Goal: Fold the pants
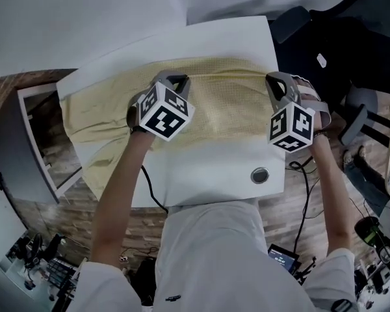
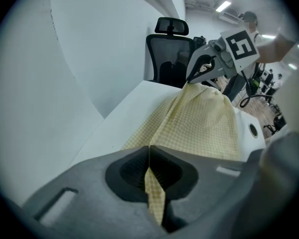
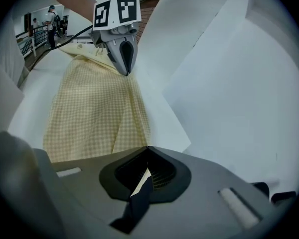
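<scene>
As the checked pants point(image 1: 227, 106) lie: long axis runs gripper to gripper.
Left gripper point(image 2: 149, 151): clamped on the fabric edge.
Right gripper point(image 3: 147, 151): clamped on the same edge.

A white table point(image 1: 214, 168) is standing on wood-plank flooring point(image 1: 136, 229), showing at six o'clock. Brick wall point(image 1: 0, 93) is peeking in at nine o'clock, white panels point(image 1: 84, 18) are rising at twelve, and a black office chair point(image 2: 169, 54) is sitting under glowing ceiling strips point(image 2: 223, 6).

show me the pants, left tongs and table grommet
pants point(image 1: 224, 103), head view, middle of the yellow cloth
left tongs point(image 2: 149, 152), left gripper view, where the tips meet
table grommet point(image 1: 260, 175), head view, its middle
</scene>
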Demonstrator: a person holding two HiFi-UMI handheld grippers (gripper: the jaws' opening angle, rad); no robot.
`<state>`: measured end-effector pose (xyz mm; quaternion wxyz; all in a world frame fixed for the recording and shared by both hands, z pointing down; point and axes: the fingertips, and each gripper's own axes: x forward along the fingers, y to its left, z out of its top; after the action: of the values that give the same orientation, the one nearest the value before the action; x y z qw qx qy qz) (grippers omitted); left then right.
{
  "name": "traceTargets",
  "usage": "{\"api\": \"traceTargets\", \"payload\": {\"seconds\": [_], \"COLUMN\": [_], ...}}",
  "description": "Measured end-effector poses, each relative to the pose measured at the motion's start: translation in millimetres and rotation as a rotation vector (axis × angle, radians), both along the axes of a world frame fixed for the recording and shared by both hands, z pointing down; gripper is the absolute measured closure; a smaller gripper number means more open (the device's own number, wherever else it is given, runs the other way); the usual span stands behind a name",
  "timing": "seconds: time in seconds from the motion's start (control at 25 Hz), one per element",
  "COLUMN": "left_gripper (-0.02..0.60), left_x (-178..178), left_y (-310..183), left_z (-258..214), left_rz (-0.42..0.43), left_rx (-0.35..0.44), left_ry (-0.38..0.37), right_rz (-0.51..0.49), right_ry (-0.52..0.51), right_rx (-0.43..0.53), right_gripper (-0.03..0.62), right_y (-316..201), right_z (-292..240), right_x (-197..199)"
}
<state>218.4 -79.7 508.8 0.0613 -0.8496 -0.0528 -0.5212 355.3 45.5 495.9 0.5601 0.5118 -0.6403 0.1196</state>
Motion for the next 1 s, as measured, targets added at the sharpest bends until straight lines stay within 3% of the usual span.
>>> {"api": "traceTargets", "payload": {"seconds": [0.28,0.44,0.52,0.68,0.84,1.0], "left_gripper": [0.571,0.562,0.496,0.375,0.354,0.354], "left_x": [28,40,39,33,22,13], "left_y": [-14,-22,-27,-37,-32,-21], "left_z": [1,17,25,9,-12,-27], "left_rz": [0.026,0.009,-0.022,-0.102,-0.082,-0.104], "left_rx": [0.016,-0.013,-0.022,-0.016,0.013,-0.012], "left_ry": [0.017,-0.010,-0.026,0.023,0.054,0.078], "right_rz": [0.076,0.145,0.197,0.279,0.275,0.264], "right_ry": [0.017,0.036,0.040,0.018,0.027,0.015], "right_rx": [0.030,-0.021,-0.039,0.032,0.064,0.109], "right_gripper": [0.585,0.572,0.499,0.502,0.545,0.573], "right_y": [-9,-12,-12,-8,4,9], "right_z": [6,24,33,23,11,-6], "right_x": [23,37,46,55,47,31]}}
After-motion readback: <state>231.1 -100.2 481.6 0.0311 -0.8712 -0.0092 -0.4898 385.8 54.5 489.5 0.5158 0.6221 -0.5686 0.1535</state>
